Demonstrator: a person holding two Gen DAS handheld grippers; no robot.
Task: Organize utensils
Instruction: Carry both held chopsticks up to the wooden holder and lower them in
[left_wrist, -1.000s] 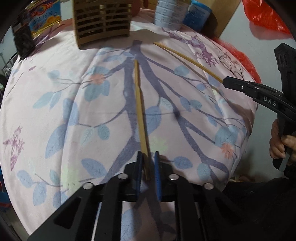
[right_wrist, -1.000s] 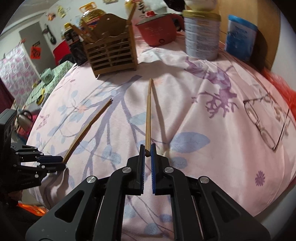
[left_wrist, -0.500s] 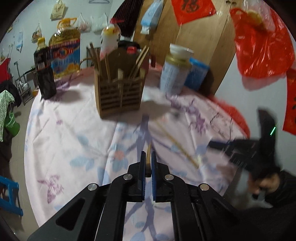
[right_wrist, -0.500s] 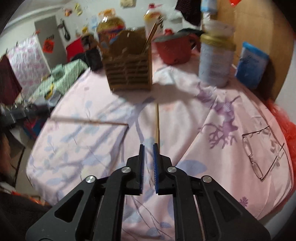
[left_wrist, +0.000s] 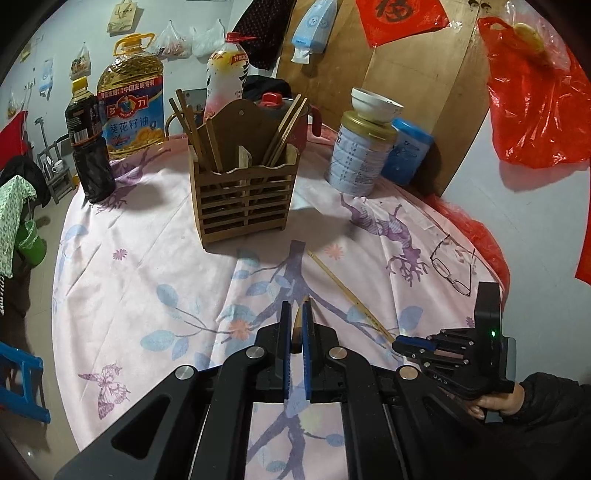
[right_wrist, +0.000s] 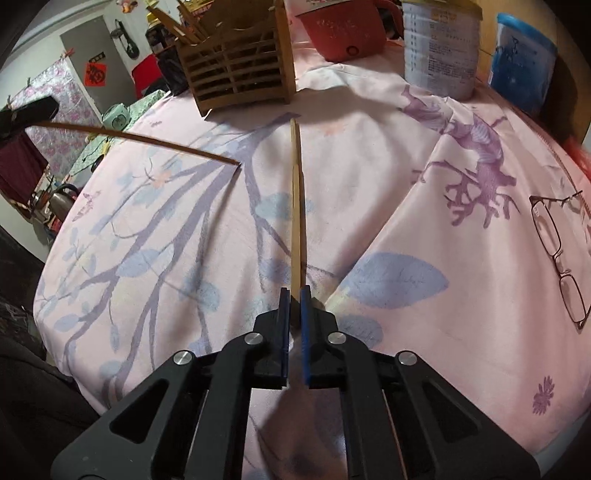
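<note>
Chopsticks: my left gripper (left_wrist: 294, 325) grips one thin bamboo chopstick (left_wrist: 298, 322), lifted off the pink floral tablecloth (left_wrist: 147, 266). My right gripper (right_wrist: 294, 306) clamps the second bamboo chopstick (right_wrist: 295, 206), pointing at the far slatted wooden utensil holder (left_wrist: 243, 195).

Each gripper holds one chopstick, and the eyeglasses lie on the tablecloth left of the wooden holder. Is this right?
Not quite: the eyeglasses lie right of the wooden holder, as the left wrist view shows. The left gripper and right gripper do each hold one chopstick.
</note>
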